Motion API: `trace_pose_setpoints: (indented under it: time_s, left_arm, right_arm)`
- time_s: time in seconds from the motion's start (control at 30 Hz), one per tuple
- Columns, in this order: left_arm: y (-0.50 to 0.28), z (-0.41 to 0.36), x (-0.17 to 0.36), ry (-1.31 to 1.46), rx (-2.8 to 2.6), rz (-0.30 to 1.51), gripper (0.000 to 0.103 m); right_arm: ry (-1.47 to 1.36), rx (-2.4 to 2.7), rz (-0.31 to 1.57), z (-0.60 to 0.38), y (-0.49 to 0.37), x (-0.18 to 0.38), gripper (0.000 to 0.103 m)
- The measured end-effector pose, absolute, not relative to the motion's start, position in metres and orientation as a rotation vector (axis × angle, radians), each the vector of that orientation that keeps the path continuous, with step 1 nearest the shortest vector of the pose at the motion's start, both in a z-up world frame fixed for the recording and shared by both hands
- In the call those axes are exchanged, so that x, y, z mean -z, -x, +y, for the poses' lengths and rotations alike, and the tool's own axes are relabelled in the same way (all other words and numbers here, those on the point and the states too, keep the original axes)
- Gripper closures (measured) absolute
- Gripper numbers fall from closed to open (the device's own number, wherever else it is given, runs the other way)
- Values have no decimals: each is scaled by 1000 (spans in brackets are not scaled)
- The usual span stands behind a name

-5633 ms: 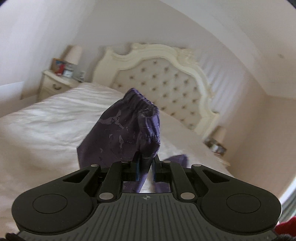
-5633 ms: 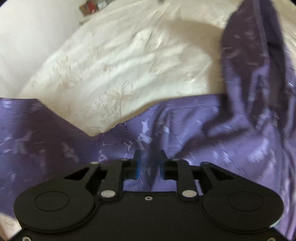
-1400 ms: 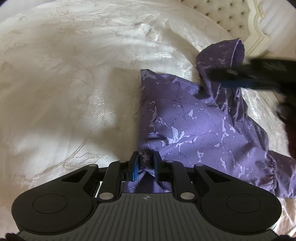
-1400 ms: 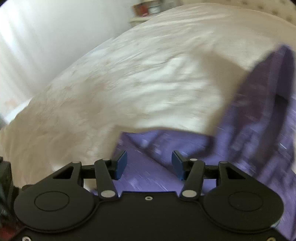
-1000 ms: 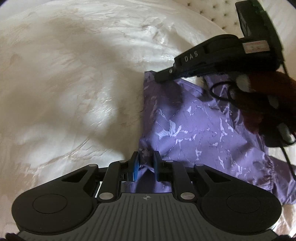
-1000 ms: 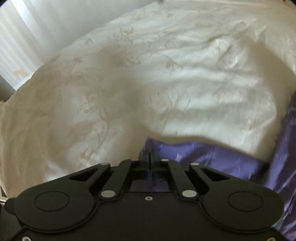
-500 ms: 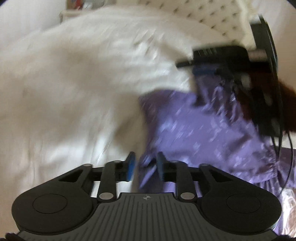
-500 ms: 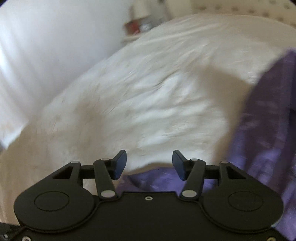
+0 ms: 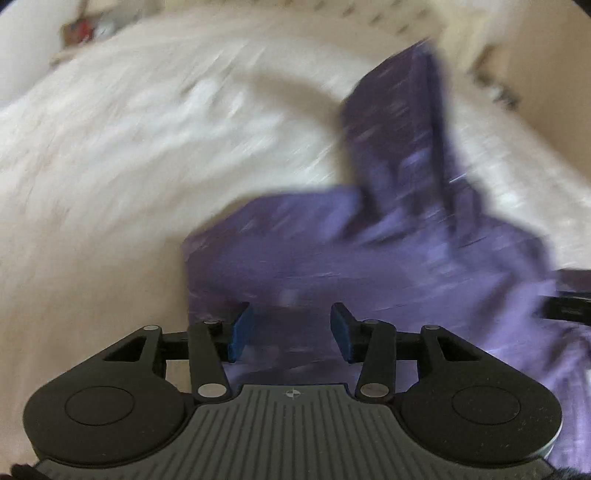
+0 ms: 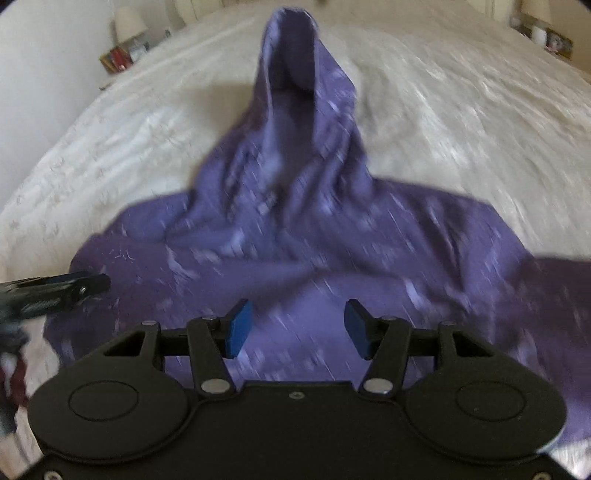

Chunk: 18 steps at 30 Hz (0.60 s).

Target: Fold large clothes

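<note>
A purple patterned hooded garment (image 10: pixel 295 229) lies spread on the white bed, its hood (image 10: pixel 295 74) standing up toward the headboard. It also shows in the left wrist view (image 9: pixel 369 251), blurred. My right gripper (image 10: pixel 295 326) is open and empty, just above the garment's body. My left gripper (image 9: pixel 290 326) is open and empty over the garment's left edge. The left gripper's tip (image 10: pixel 70 286) shows at the left of the right wrist view. A dark gripper tip (image 9: pixel 569 306) shows at the right edge of the left wrist view.
The white embroidered bedspread (image 10: pixel 110 140) surrounds the garment. A nightstand with a lamp and frames (image 10: pixel 122 51) stands at the far left, and another nightstand (image 10: pixel 546 33) at the far right. Both views are motion-blurred.
My left gripper has opened and let go of the garment's edge. My right gripper, briefly shut on the fabric a second ago, is open and has swung to face the hood.
</note>
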<state>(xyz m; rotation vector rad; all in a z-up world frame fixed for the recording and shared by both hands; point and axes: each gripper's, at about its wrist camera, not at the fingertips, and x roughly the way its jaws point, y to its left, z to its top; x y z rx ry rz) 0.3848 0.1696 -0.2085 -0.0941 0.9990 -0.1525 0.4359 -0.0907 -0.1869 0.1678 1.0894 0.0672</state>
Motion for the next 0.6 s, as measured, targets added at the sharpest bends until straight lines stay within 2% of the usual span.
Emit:
trace_pose_setpoints:
  time_s: [0.13, 0.2, 0.27, 0.37, 0.6]
  left_arm:
    - [-387, 182, 222, 119, 183, 1011, 58]
    - [-385, 177, 220, 84, 192, 1015, 54]
    - [-387, 172, 221, 61, 216, 1020, 37]
    - [-390, 160, 221, -10, 259, 1043, 19]
    - [-352, 144, 189, -47, 299, 1010, 19]
  right_arm:
    - [-163, -58, 1102, -92, -425, 188, 42]
    - [-155, -43, 1107, -91, -425, 194, 42]
    - [-126, -6, 1142, -95, -424, 209, 40]
    - [-134, 65, 1202, -108, -421, 237, 40]
    - [-107, 93, 1130, -104, -398, 207, 32]
